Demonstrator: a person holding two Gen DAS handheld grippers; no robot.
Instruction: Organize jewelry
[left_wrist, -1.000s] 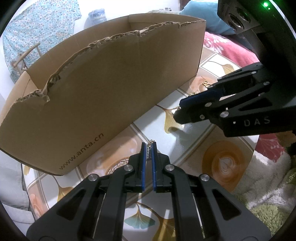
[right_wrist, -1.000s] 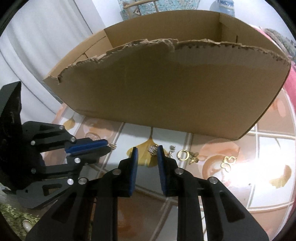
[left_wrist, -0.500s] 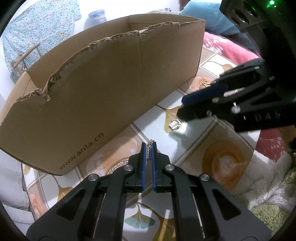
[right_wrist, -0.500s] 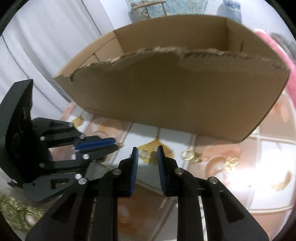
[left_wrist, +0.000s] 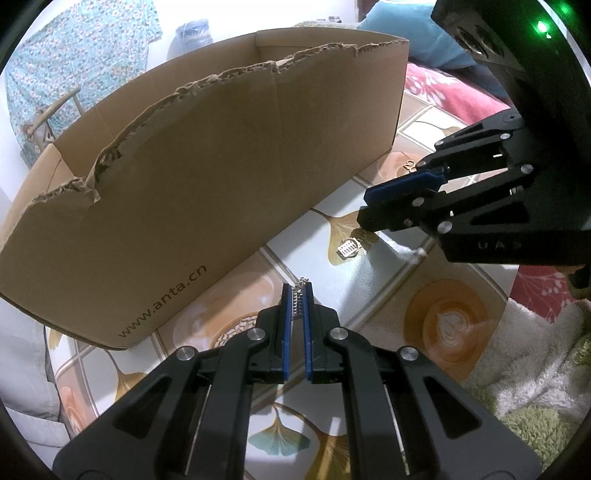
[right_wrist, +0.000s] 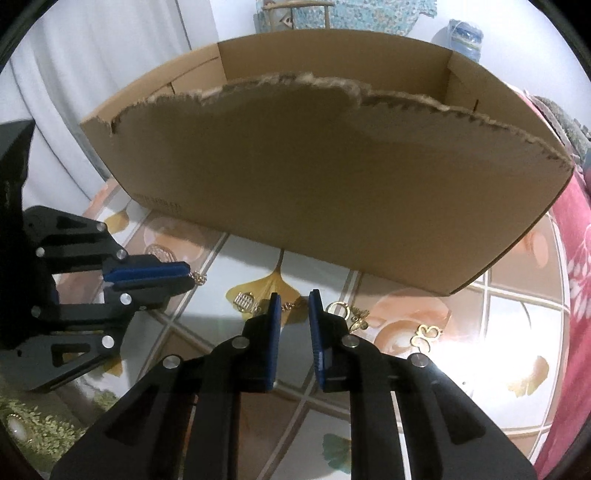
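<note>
Reading "www.anta.cn", the cardboard box (left_wrist: 207, 177) stands far on the tabletop (left_wrist: 373, 291), its top edge torn. Left tool (left_wrist: 297, 295) pinches a small chain (left_wrist: 298, 299) lengthwise between its pads. Right tool (right_wrist: 291, 306), closing, straddles a gold chain (right_wrist: 291, 305); its grid pendant (right_wrist: 245, 302) lies left, other gold pieces (right_wrist: 426, 332) right.
</note>
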